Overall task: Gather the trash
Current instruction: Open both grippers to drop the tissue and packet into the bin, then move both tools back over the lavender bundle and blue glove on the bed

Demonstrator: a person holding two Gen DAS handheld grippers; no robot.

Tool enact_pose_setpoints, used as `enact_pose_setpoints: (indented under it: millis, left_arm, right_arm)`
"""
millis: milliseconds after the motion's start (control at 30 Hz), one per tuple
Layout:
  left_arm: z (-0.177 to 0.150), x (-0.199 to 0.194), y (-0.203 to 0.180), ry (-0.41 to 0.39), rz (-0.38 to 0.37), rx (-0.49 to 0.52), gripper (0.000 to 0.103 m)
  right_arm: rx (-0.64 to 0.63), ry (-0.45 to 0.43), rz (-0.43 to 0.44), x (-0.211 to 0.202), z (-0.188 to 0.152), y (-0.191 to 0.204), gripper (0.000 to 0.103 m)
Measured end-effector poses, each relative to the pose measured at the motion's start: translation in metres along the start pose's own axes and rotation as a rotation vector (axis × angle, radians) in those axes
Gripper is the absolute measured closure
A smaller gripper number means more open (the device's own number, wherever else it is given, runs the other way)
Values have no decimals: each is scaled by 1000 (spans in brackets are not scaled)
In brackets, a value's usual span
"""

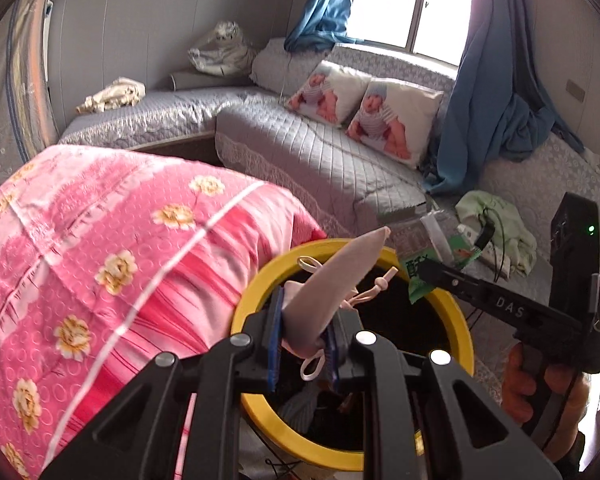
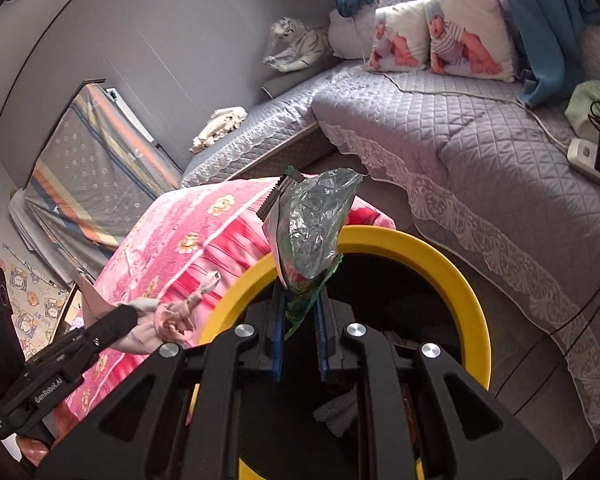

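A yellow-rimmed bin (image 1: 256,288) with a dark inside stands by the pink quilt; it also shows in the right wrist view (image 2: 452,276). My left gripper (image 1: 306,320) is shut on a pale pink face mask (image 1: 336,276) with ear loops, held over the bin's left rim. In the right wrist view the mask (image 2: 168,320) hangs at the lower left. My right gripper (image 2: 300,320) is shut on a crumpled silver-and-green snack wrapper (image 2: 312,228), held above the bin's opening. The wrapper's green edge (image 1: 416,276) shows in the left wrist view at the right gripper's tip.
A pink flowered quilt (image 1: 100,264) bulges left of the bin. A grey quilted sofa bed (image 2: 480,152) runs behind and to the right, with baby-print pillows (image 1: 364,112), a power strip (image 2: 592,160), a green cloth (image 1: 496,216) and blue curtains (image 1: 496,92). Some trash lies inside the bin.
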State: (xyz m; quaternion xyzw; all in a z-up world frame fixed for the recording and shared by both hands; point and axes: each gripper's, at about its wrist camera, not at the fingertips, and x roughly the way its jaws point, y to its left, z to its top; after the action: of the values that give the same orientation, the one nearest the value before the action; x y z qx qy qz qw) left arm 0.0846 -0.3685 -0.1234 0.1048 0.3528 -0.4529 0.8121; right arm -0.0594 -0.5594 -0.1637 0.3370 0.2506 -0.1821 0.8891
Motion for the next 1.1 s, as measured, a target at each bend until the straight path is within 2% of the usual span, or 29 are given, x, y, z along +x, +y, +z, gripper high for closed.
enact_pose_setpoints:
  millis: [300,333,367,467,567,867,1100]
  left_arm:
    - [-8,24,6,71,-19,-28,86]
    - [-8,24,6,71,-17,-31,83]
    - [-9,24,8,72,-17,-34,80]
    - [-10,25,10,72,-14,-37,74]
    - [-10,22,14,61,-10,-52,67]
    - [-3,3,35,13,4,-101,67]
    - [4,-27,69,-55,59,-153,67]
  right_arm:
    - [23,21,0,6,-6,-5,89]
    - [26,24,-1,7,-6,-6,89]
    - [29,27,-2,7,-4,-4,87]
    - [37,22,-16,7,-2,-4,74]
    - [44,21,-26,8,-1,-4,70]
    - [11,12,-26,4,5,10,69]
    - [-75,2,13,3,16,51,68]
